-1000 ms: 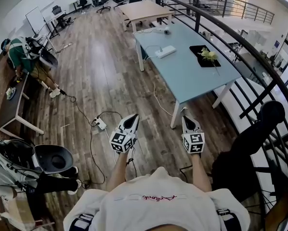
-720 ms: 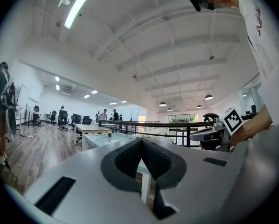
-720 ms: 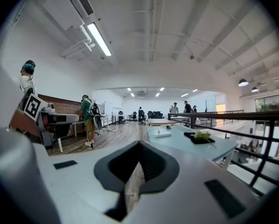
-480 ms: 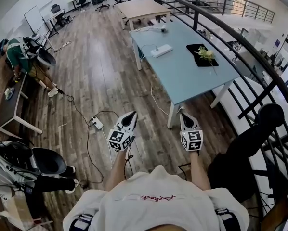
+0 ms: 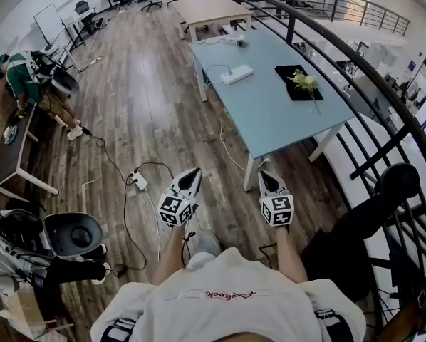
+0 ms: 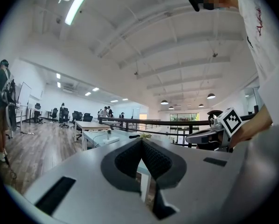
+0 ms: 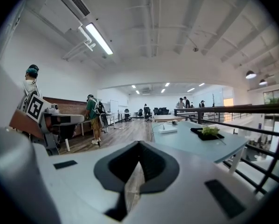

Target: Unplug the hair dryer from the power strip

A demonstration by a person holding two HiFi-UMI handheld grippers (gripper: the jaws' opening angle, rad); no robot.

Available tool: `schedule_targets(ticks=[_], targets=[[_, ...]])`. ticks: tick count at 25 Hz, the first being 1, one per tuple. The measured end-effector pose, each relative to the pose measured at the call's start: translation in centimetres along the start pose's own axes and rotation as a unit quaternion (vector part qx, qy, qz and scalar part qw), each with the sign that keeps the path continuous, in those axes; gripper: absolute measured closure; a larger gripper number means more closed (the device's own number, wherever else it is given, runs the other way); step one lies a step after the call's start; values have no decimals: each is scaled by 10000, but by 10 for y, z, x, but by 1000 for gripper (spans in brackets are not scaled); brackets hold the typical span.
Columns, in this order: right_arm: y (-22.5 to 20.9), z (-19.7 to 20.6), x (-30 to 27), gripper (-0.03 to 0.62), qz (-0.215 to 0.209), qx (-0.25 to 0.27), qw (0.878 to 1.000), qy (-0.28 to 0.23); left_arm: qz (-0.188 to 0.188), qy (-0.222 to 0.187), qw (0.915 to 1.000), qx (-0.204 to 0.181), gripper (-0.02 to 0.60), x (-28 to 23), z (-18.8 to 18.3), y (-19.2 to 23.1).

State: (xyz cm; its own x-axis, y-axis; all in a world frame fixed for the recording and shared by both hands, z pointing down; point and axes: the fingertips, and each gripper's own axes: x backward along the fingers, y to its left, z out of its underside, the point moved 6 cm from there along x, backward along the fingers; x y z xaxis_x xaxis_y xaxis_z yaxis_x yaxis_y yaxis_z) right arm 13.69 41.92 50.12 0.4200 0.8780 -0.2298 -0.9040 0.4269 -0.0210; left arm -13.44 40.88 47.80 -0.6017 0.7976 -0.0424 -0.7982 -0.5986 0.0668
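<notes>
Both hand-held tools were shut tight and carried nothing as the person faced the pale blue table (image 5: 270, 112). The left gripper (image 5: 192, 174) and the right gripper (image 5: 265, 177) were held side by side over the wooden floor (image 5: 149, 105), short of the table's near end, jaws pressed together with only the room beyond them. The white power strip (image 5: 236, 74) lay well apart from both, on the far left part of the tabletop, its long axis set roughly crosswise to the line the grippers pointed along. The hair dryer (image 5: 239, 43), as best it could be made out, rested farther still, at the table's far end, a pale cord trailing beside it. Where its plug sat in the strip was too small to tell. In the head view the strip lay ahead and between the two grippers' lines, a little toward the right one, which stood closest to the table's near left corner; neither hand looked clearly better placed. A second strip (image 5: 136, 180) lay on the floor near the left gripper and, judging by the dryer's place on the table, was probably not the one in question. Reaching the plug appeared to call for first closing in along the table's left side.
</notes>
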Motion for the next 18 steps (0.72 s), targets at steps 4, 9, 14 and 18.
schedule_targets(ticks=[4, 9, 14, 18], targets=[[-3, 1, -19, 577, -43, 25, 10000, 50, -33, -4, 10000, 26, 572, -14, 2, 16], [-13, 0, -47, 577, -1, 23, 9999, 164, 5, 5, 9999, 123, 572, -38, 9, 39], [-23, -13, -91, 577, 60, 89, 9998, 177, 102, 6, 9998, 178, 572, -72, 8, 74], [-30, -24, -133, 577, 125, 55, 9997, 206, 173, 33, 9997, 192, 572, -100, 4, 110]])
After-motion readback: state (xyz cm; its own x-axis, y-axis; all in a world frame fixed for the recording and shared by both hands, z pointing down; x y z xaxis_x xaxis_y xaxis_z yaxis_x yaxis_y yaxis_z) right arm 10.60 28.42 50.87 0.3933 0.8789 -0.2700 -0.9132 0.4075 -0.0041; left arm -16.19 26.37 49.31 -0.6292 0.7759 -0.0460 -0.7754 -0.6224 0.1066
